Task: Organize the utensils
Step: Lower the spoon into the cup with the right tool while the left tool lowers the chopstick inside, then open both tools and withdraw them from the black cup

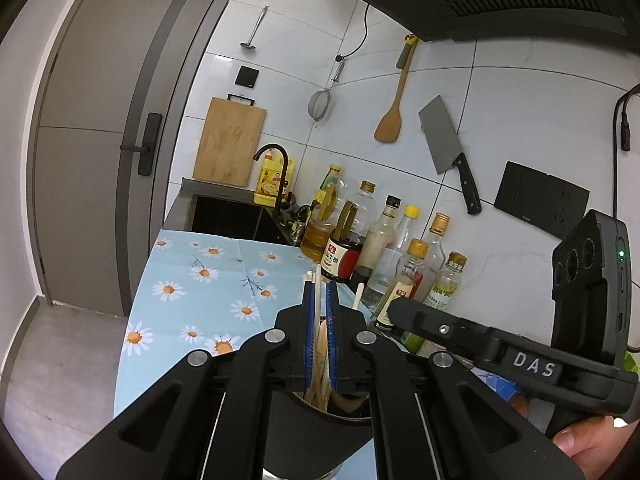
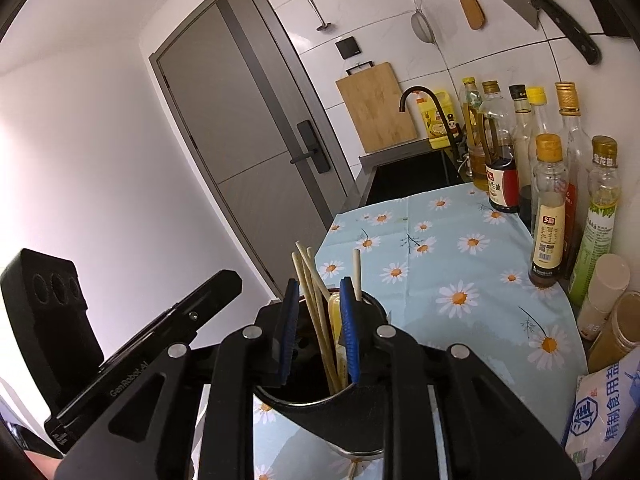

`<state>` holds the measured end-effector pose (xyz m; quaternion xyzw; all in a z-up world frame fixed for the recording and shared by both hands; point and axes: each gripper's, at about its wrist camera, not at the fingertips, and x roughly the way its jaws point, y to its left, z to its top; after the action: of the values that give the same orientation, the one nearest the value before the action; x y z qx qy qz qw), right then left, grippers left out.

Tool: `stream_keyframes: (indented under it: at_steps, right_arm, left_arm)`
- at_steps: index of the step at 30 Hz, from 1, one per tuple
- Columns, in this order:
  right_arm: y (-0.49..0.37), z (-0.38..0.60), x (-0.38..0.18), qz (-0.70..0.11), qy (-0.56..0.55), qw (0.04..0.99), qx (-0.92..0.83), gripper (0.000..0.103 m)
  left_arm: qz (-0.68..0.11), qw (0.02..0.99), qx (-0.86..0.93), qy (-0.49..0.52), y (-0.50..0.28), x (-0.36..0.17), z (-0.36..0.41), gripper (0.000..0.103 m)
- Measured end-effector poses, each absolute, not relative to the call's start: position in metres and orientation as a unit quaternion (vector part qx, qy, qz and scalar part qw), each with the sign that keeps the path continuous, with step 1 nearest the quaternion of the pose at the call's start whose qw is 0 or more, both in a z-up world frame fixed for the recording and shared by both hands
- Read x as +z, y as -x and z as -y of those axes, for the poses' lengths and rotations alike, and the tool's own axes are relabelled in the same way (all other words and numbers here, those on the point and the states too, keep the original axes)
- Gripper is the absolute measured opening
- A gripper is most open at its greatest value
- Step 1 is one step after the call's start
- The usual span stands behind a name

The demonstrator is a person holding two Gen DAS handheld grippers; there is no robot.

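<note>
A pale chopstick (image 1: 318, 300) stands upright, pinched between the narrow blue jaws of the left gripper (image 1: 320, 292), right above the dark utensil holder (image 1: 320, 428) on the daisy tablecloth (image 1: 192, 280). In the right wrist view, the right gripper (image 2: 320, 292) hangs over the holder's rim (image 2: 304, 404), jaws partly apart around loose chopsticks (image 2: 310, 280), clamping none. Bottles (image 2: 548, 208) line the tiled wall (image 1: 520, 120).

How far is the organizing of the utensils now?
Mostly done, it seems. Several chopsticks already stand in the utensil holder. In hand: the left hand-held gripper is closed on a chopstick above the holder. The right hand-held gripper straddles the holder, open. No loose utensils show on the daisy tablecloth.
</note>
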<state>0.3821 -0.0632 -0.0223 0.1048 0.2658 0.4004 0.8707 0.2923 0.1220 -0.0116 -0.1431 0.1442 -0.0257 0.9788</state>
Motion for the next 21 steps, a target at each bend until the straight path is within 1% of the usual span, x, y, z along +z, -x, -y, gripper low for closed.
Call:
stream_keyframes:
  at_steps: [1, 2, 5, 6, 7, 10, 11, 12, 13, 16, 21]
  right_arm:
    - [-0.381, 0.065, -0.021, -0.266, -0.107, 0.87, 0.4, 0.028]
    - [-0.38, 0.067, -0.02, -0.267, -0.109, 0.87, 0.4, 0.03]
    - [-0.375, 0.074, -0.016, -0.265, -0.111, 0.875, 0.389, 0.032]
    - [-0.375, 0.075, -0.014, -0.265, -0.113, 0.876, 0.387, 0.035]
    - [-0.374, 0.079, -0.012, -0.267, -0.117, 0.876, 0.384, 0.041]
    - [-0.37, 0.091, -0.005, -0.266, -0.128, 0.876, 0.382, 0.042]
    - [-0.368, 0.094, -0.002, -0.266, -0.127, 0.876, 0.381, 0.042]
    - [-0.367, 0.097, 0.0, -0.266, -0.127, 0.877, 0.379, 0.046]
    - [-0.365, 0.102, 0.003, -0.268, -0.129, 0.875, 0.382, 0.053]
    - [-0.361, 0.117, 0.01, -0.276, -0.133, 0.879, 0.365, 0.059]
    - [-0.357, 0.139, 0.016, -0.301, -0.145, 0.852, 0.402, 0.06]
  left_arm:
    - [-0.148, 0.978, -0.026, 0.145, -0.292, -0.011, -0.122, 0.017]
    - [-0.152, 0.977, -0.027, 0.149, -0.291, -0.01, -0.122, 0.02]
    - [-0.157, 0.977, -0.023, 0.144, -0.287, -0.006, -0.121, 0.02]
    - [-0.158, 0.976, -0.024, 0.146, -0.285, -0.004, -0.121, 0.02]
    - [-0.158, 0.977, -0.023, 0.144, -0.282, -0.002, -0.12, 0.02]
    - [-0.161, 0.976, -0.021, 0.142, -0.275, 0.005, -0.119, 0.021]
    - [-0.163, 0.976, -0.02, 0.142, -0.273, 0.007, -0.119, 0.028]
    - [-0.165, 0.975, -0.023, 0.145, -0.269, 0.01, -0.119, 0.032]
    - [-0.166, 0.974, -0.029, 0.152, -0.265, 0.012, -0.119, 0.036]
    - [-0.175, 0.972, -0.029, 0.154, -0.256, 0.016, -0.116, 0.036]
    - [-0.198, 0.968, -0.033, 0.149, -0.242, 0.019, -0.101, 0.036]
